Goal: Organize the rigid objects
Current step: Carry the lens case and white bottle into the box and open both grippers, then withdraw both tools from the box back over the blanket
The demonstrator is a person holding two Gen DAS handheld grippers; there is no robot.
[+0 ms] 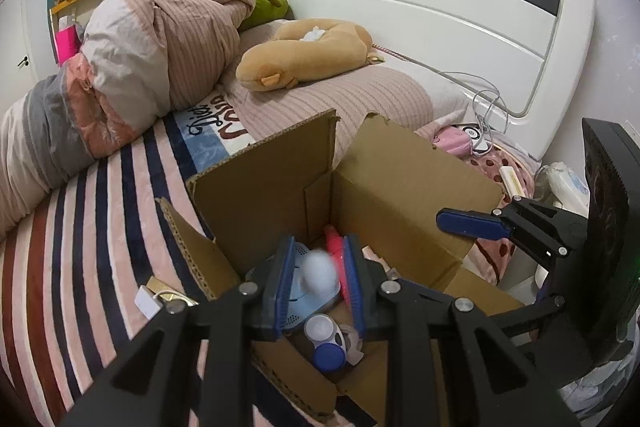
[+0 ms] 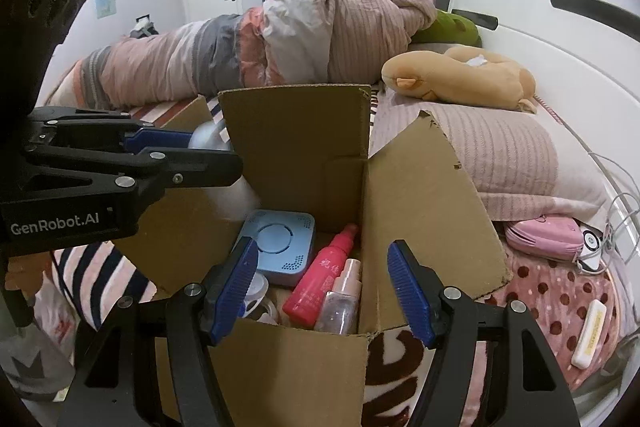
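While the left gripper (image 1: 318, 277) hangs over the open cardboard box (image 2: 420, 203), its fingers are pinching a blurry white round object (image 1: 320, 271). Right gripper (image 2: 322, 285) sits spread wide, holding nothing, above the red spray bottle (image 2: 320, 273).

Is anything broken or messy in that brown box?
The cardboard box has a ragged, torn flap edge. Inside, the pink spray bottle and the clear bottle lie tipped over, not standing. Nothing looks spilled.
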